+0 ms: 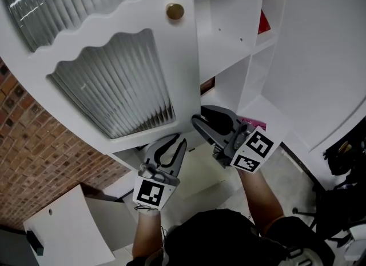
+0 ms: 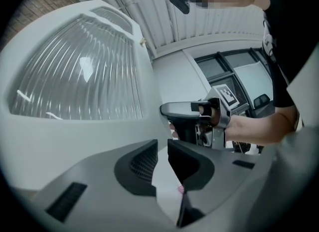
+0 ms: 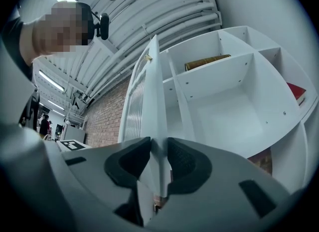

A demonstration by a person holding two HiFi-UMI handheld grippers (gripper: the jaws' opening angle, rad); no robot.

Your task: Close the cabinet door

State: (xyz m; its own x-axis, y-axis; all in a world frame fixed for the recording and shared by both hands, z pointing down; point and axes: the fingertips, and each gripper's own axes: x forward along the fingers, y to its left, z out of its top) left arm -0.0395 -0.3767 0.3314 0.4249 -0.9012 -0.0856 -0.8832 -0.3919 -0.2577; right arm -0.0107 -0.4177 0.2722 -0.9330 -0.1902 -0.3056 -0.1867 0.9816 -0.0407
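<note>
My right gripper [image 3: 159,157] is clamped tight on the free edge of the cabinet door [image 3: 153,89]. The door is a white panel with wavy-framed ribbed glass and a round brass knob [image 1: 175,11], and it stands open from the shelved cabinet [image 3: 234,109]. My left gripper [image 2: 162,153], below the door, has its jaws a narrow slit apart and holds nothing.

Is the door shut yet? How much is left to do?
Not yet. Done: the right claw is clamped on the door's lower edge. In hand: the door stands wide open, with the cabinet shelves showing. Left to do: swing the door across until it covers the shelves, then let go. The left claw holds nothing and sits beside the door.
</note>
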